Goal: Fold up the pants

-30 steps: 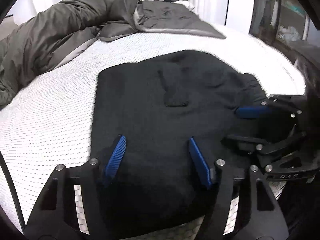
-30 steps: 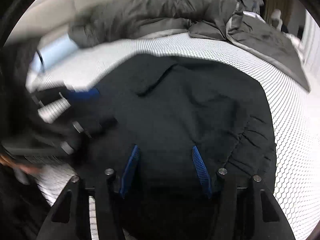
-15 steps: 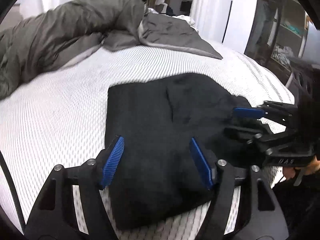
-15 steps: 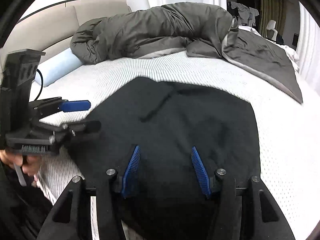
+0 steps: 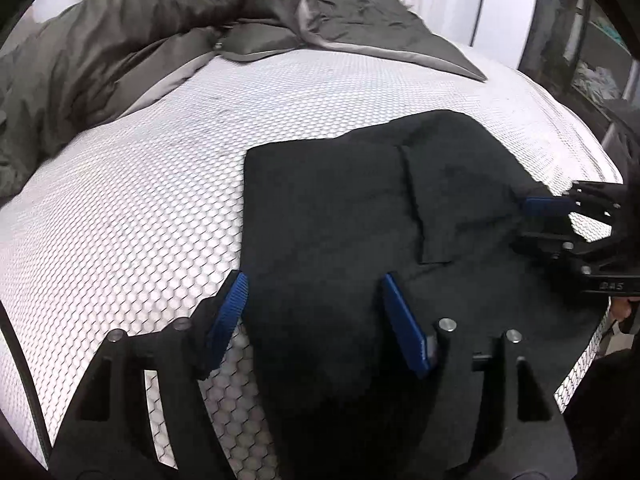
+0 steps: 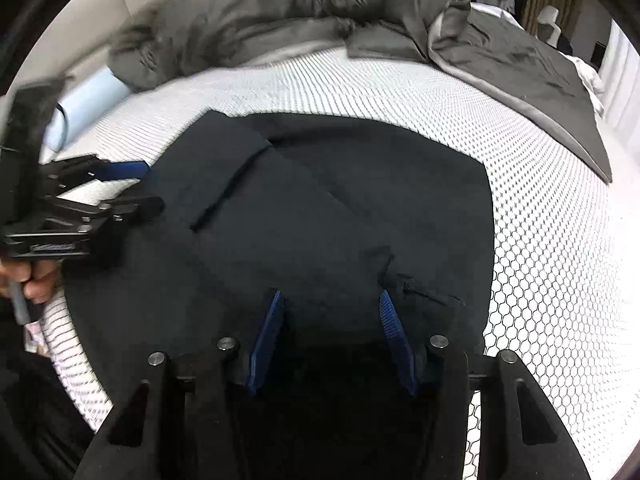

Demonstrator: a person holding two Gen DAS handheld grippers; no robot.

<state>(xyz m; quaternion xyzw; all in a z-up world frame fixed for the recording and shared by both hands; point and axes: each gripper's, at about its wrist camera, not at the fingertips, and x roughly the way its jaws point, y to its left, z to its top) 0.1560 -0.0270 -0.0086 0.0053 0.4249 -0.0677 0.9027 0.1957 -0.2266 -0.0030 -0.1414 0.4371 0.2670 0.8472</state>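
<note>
Left gripper [image 5: 314, 292]: jaws parted wide, nothing held, hovering over left edge of folded black pants [image 5: 360, 216]; left pad at pants' border, above mattress.

Right gripper [image 6: 330, 308]: jaws partly spread, just been closing a little, nothing between pads, cloth below only.

Pants: compact dark rectangle, flat on white honeycomb-mesh mattress [image 5: 120, 200], near bed's front edge; loose flap at 12 o'clock from right gripper, small pucker at 2 o'clock.

Step in hand, by judgement: fold nearly finished; smoothing or final squaring likely. Best done with light flat strokes outward, pucker pressed first, edges kept aligned.

Surroundings: grey duvet [image 6: 280, 12] bunched at 12 o'clock, well apart; pale blue pillow [image 6: 92, 92] at 10 o'clock. Nothing obstructing.
</note>
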